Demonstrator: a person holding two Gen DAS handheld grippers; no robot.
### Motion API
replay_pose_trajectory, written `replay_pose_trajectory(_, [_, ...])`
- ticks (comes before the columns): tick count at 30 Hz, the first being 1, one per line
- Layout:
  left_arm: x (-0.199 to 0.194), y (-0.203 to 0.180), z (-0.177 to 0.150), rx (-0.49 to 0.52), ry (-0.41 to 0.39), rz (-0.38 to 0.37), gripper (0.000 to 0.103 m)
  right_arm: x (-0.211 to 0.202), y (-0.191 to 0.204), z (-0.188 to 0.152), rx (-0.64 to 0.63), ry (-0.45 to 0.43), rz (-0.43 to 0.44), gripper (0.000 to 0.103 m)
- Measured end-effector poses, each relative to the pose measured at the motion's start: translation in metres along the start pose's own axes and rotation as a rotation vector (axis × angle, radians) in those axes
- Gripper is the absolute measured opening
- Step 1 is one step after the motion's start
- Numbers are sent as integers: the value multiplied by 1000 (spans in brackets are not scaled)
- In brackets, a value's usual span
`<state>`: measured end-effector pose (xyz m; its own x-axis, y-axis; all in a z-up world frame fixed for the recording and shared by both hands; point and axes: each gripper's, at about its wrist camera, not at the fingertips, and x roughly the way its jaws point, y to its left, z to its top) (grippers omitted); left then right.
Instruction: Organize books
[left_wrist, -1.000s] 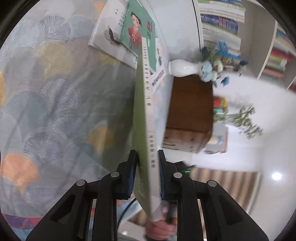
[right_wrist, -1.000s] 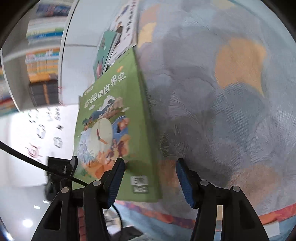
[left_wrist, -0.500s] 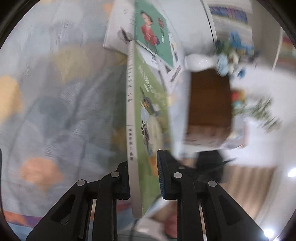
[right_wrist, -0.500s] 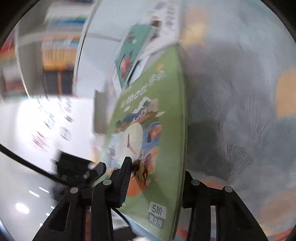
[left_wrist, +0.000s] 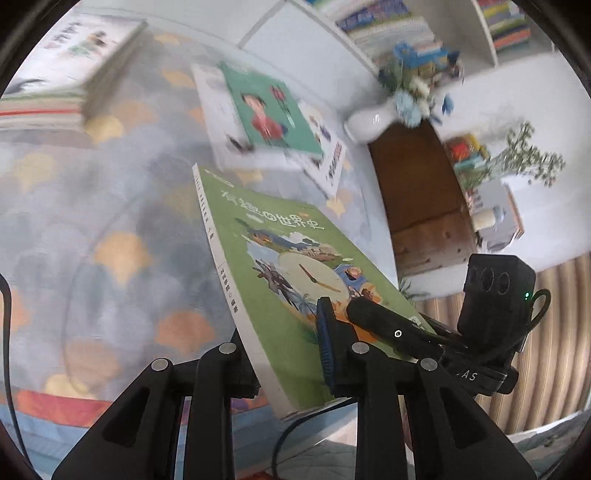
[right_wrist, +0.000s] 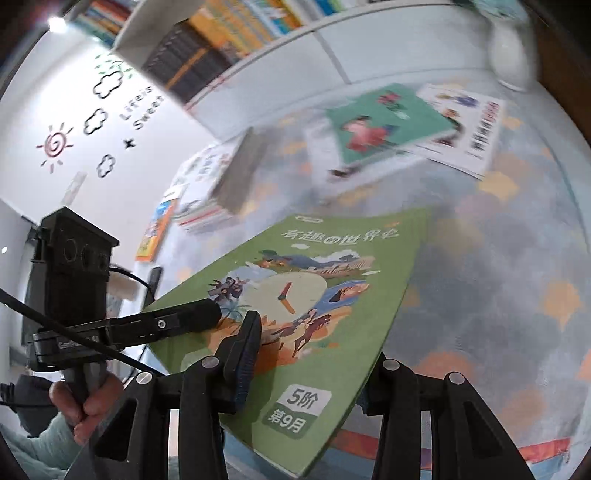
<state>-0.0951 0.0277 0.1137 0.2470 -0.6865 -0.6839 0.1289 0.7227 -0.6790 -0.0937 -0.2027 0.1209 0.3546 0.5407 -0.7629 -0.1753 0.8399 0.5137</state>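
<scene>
Tipped from standing on edge, the green book (left_wrist: 295, 273) now lies slanted, clock-picture cover up, lifted above the patterned cloth (left_wrist: 92, 221). Left gripper (left_wrist: 286, 354) and right gripper (right_wrist: 306, 354) both clamp its near edge, jaws narrowly apart.

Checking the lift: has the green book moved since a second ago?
Yes. The green book has tipped from on-edge to cover-up, lifted off the patterned cloth.

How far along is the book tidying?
Done: a stack of books sits on the patterned cloth. In hand: both the left gripper and right gripper clamp the green clock-cover book, raised off the cloth. Left: the loose teal book and white books under it.
</scene>
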Motion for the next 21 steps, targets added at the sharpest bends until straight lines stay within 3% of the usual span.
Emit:
replay_pose_trajectory(6, [-75, 31, 34, 8, -137, 2, 21, 21, 65, 35, -70, -46, 76, 43])
replay_pose_trajectory(11, [-119, 82, 83, 7, -226, 30, 21, 68, 125, 81, -142, -84, 110, 43])
replay_pose_trajectory(17, [-137, 141, 138, 3, -244, 65, 23, 144, 153, 129, -39, -18, 221, 47])
replay_pose_trajectory(21, [-132, 181, 166, -43, -224, 38, 23, 180, 173, 150, -33, -1, 176, 47])
